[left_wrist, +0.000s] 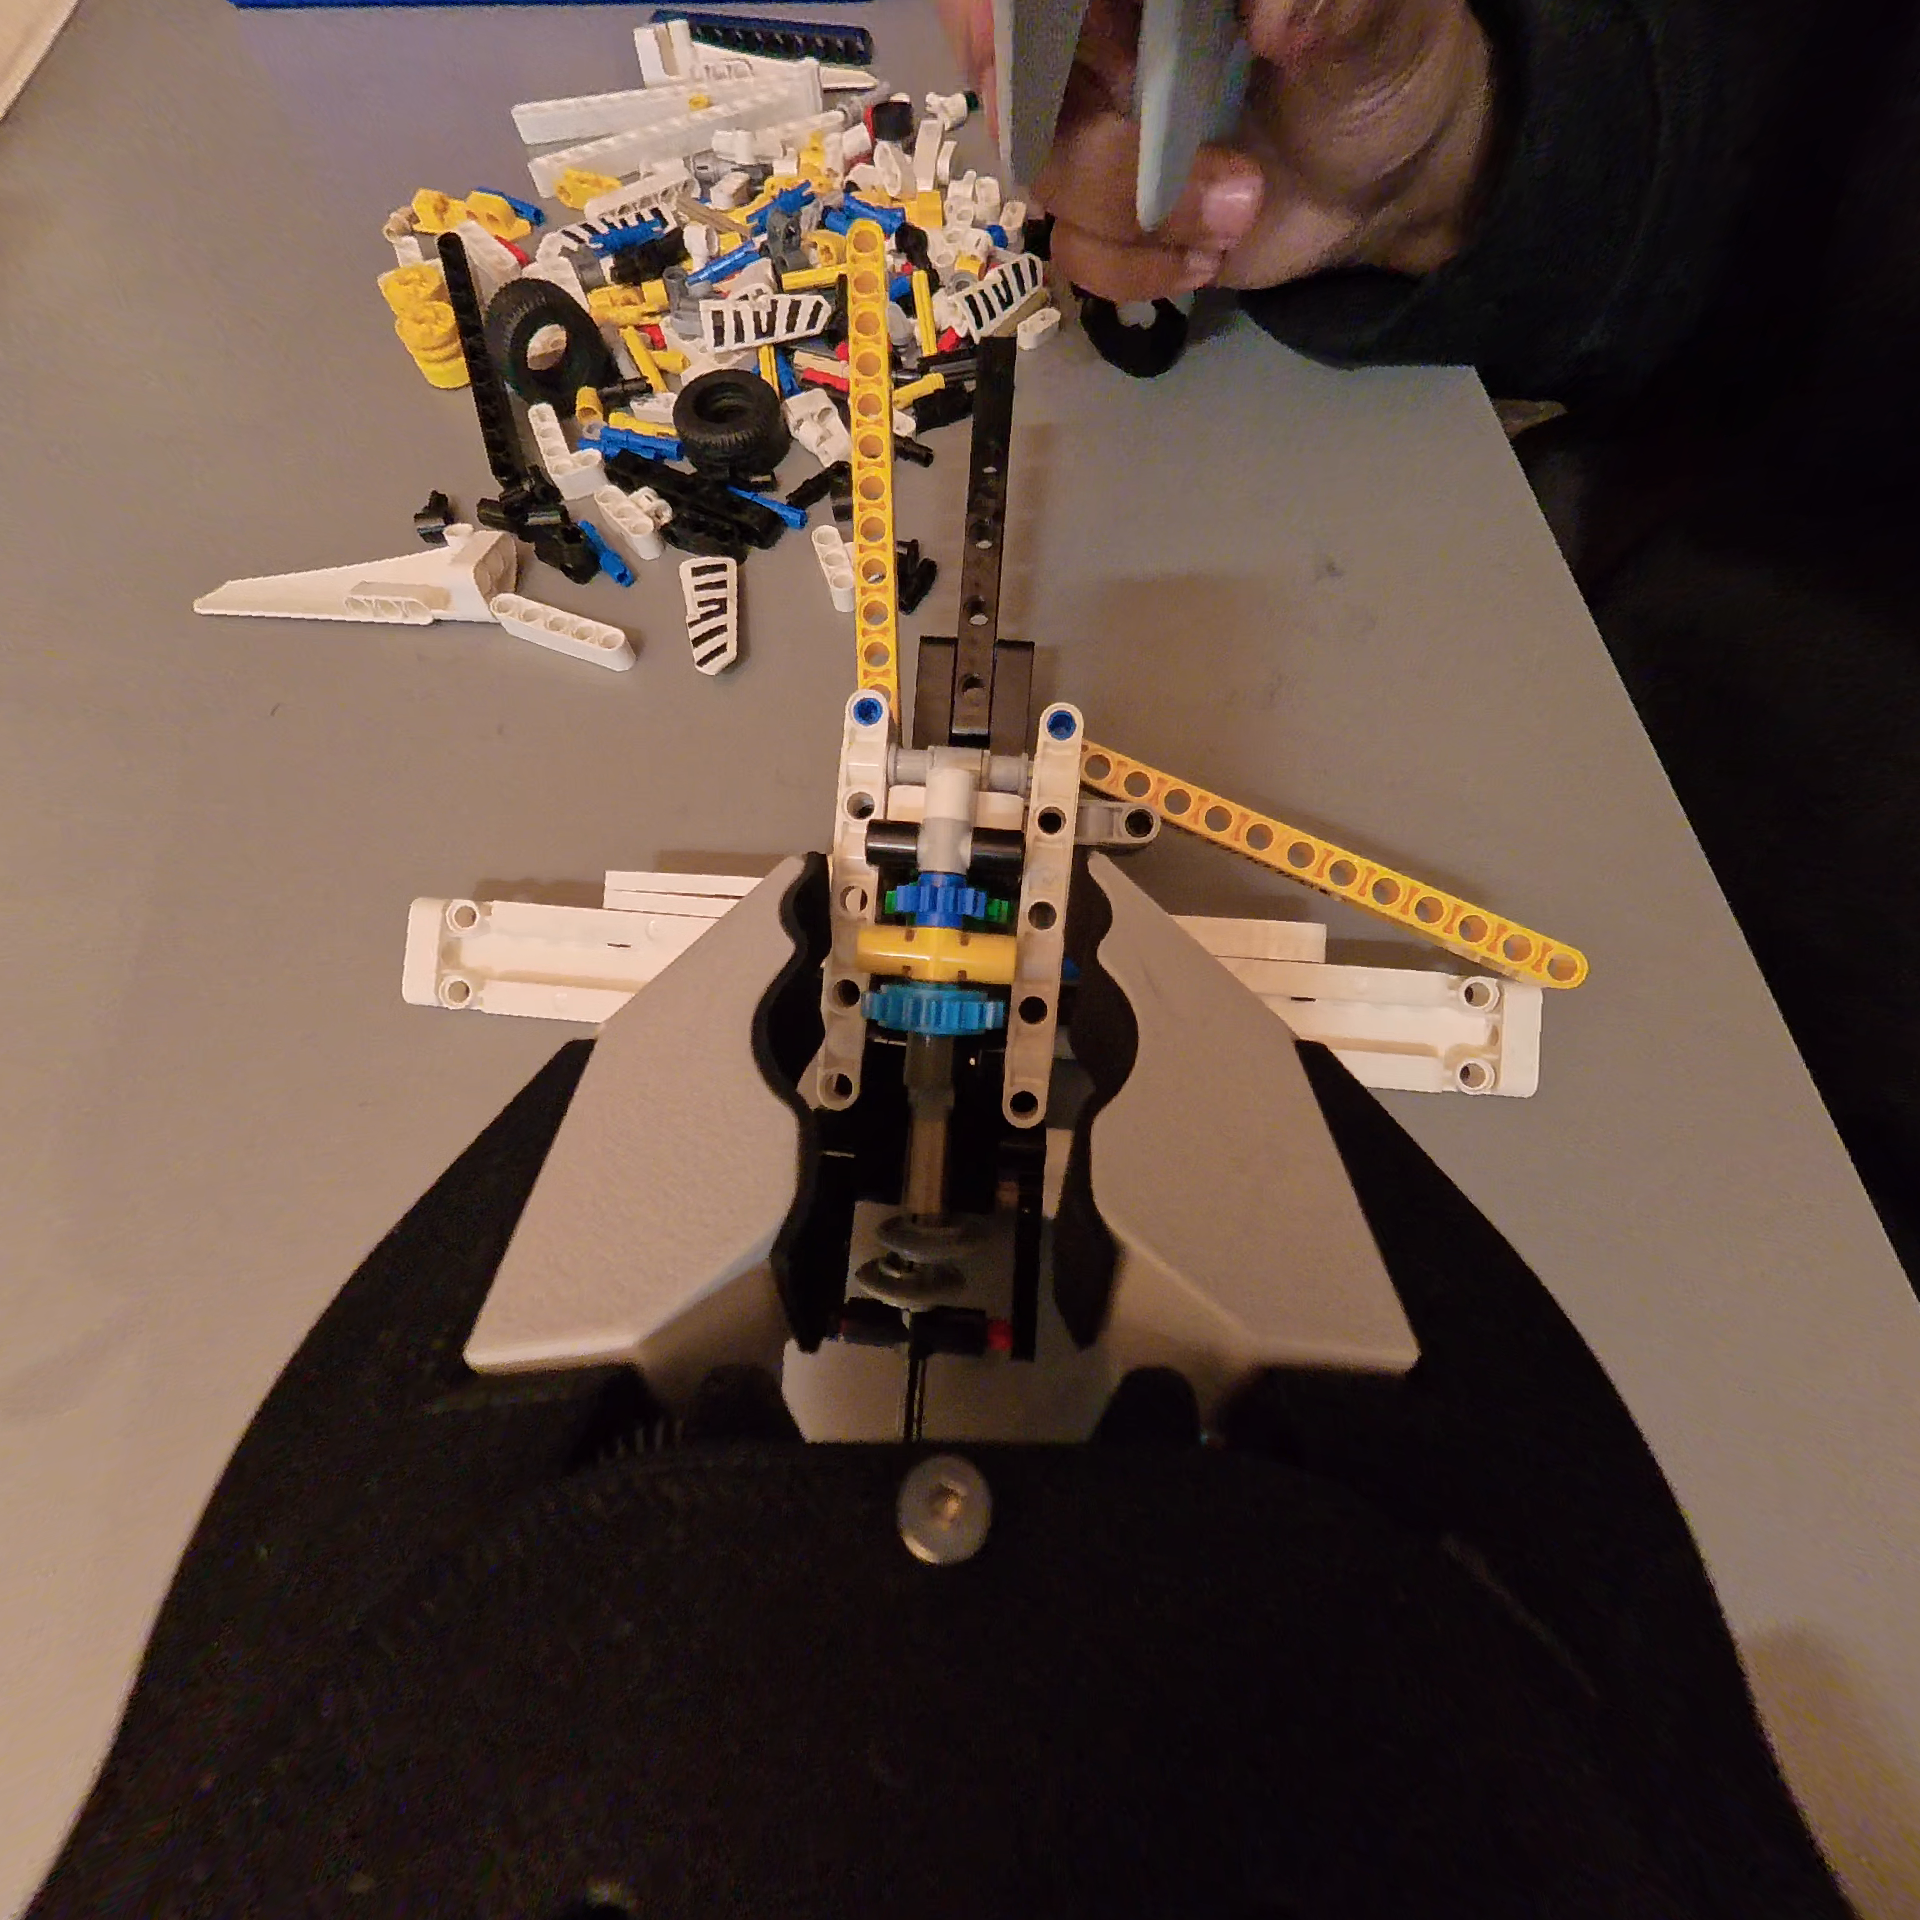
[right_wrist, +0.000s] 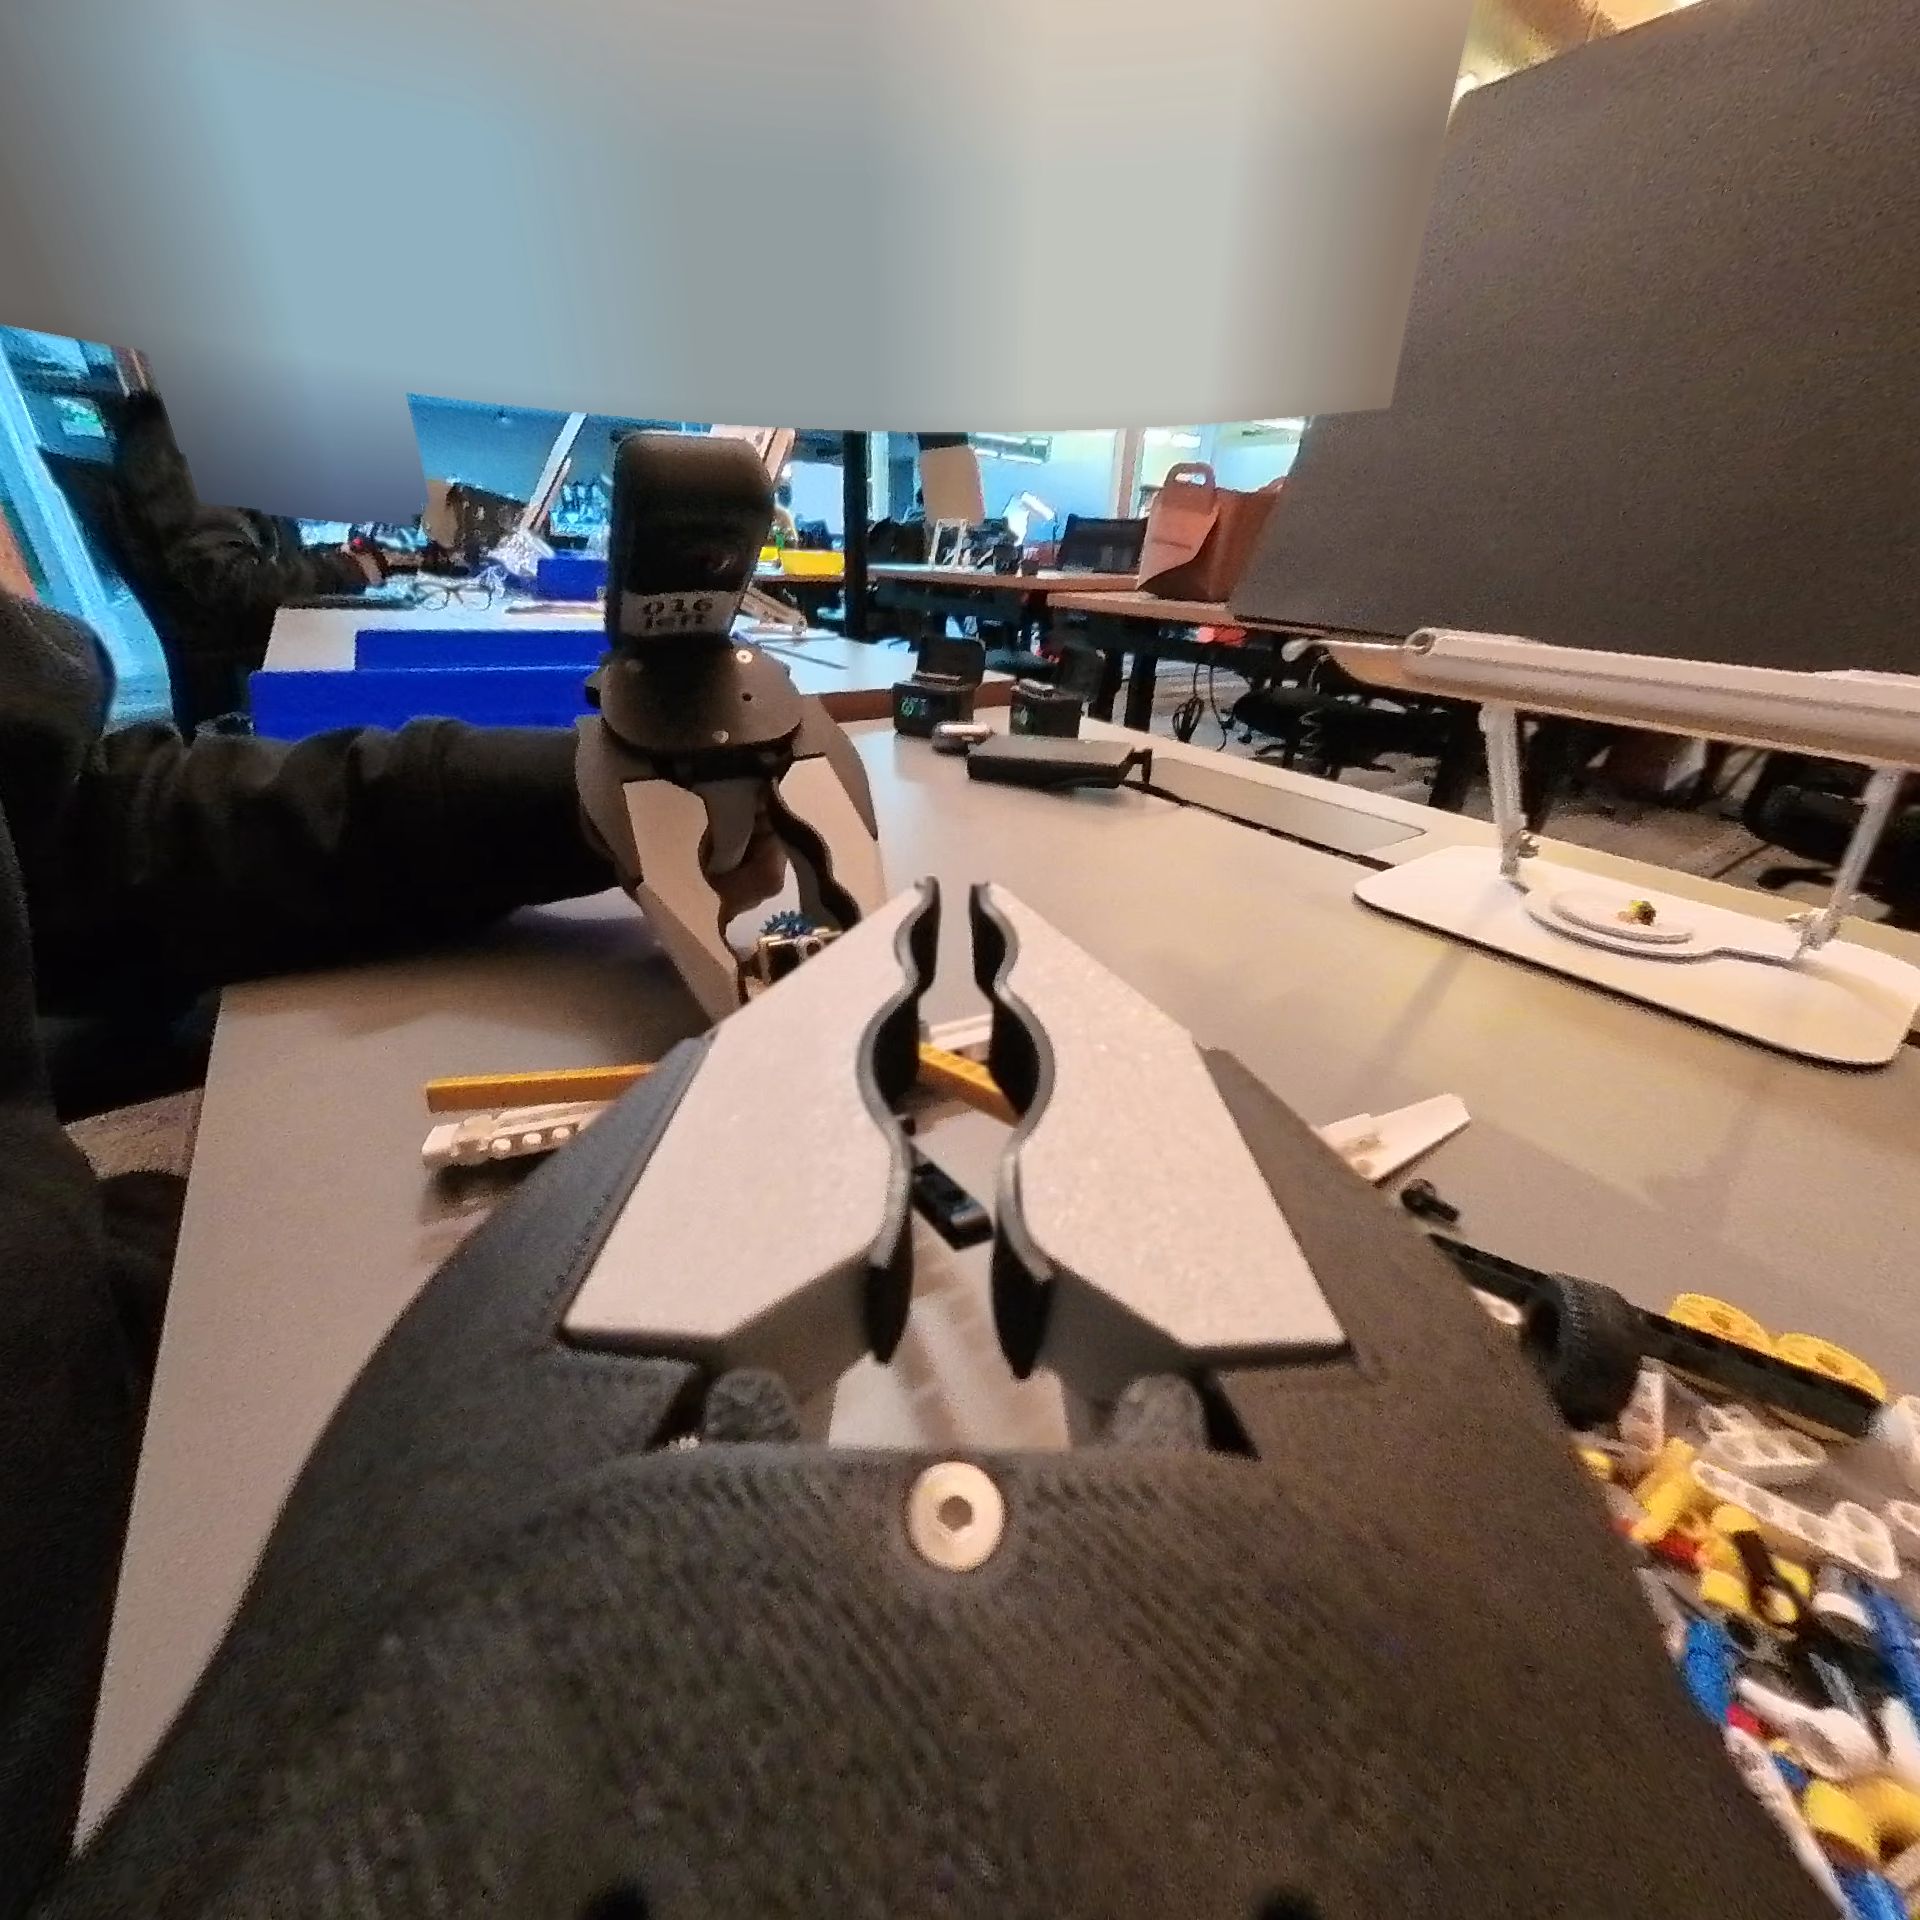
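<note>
My left gripper (left_wrist: 945, 868) is shut on a toy-brick gear assembly (left_wrist: 940, 935): two white holed beams with blue gears, a yellow block and a grey axle between them. Its pads press on the white beams from both sides. The assembly rests on the grey table (left_wrist: 260, 831), over long white panels (left_wrist: 520, 956). Two yellow holed beams (left_wrist: 873, 468) and a black beam (left_wrist: 987, 499) reach out from it. In the right wrist view the left gripper (right_wrist: 774, 966) holds the assembly (right_wrist: 790, 940) down at the table. My right gripper (right_wrist: 954, 894) hovers above the table, fingertips nearly together with nothing between them. It also shows in the left wrist view (left_wrist: 1091, 203).
A pile of loose bricks, tyres and pins (left_wrist: 707, 291) lies at the far side of the table. The table's right edge (left_wrist: 1662, 727) drops into dark. A white lamp base (right_wrist: 1621, 956), a grey partition (right_wrist: 1662, 364), black devices (right_wrist: 1049, 758) and blue boxes (right_wrist: 416, 675) stand beyond. There is about 12 cm between the tips of the two grippers.
</note>
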